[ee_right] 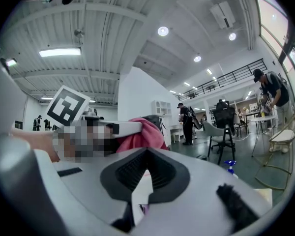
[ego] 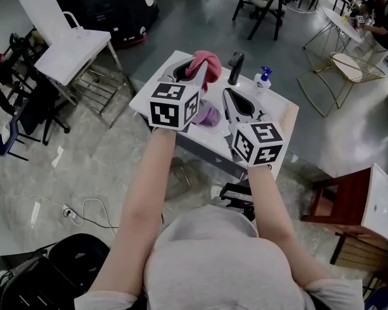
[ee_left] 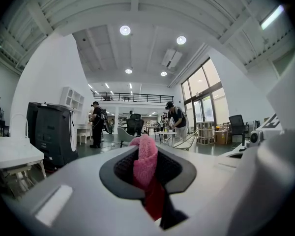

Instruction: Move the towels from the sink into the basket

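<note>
**Carrying the pink towel clear of the sink**

The crumpled pink terry towel is clamped in the left tongs, bunched above their tips and hanging below. The right tongs, just beside, are closed on nothing. A purple cloth towel lies beneath both, in the white rectangular sink. The grip should be kept firm. No basket is in view, so it must be located first.
</note>
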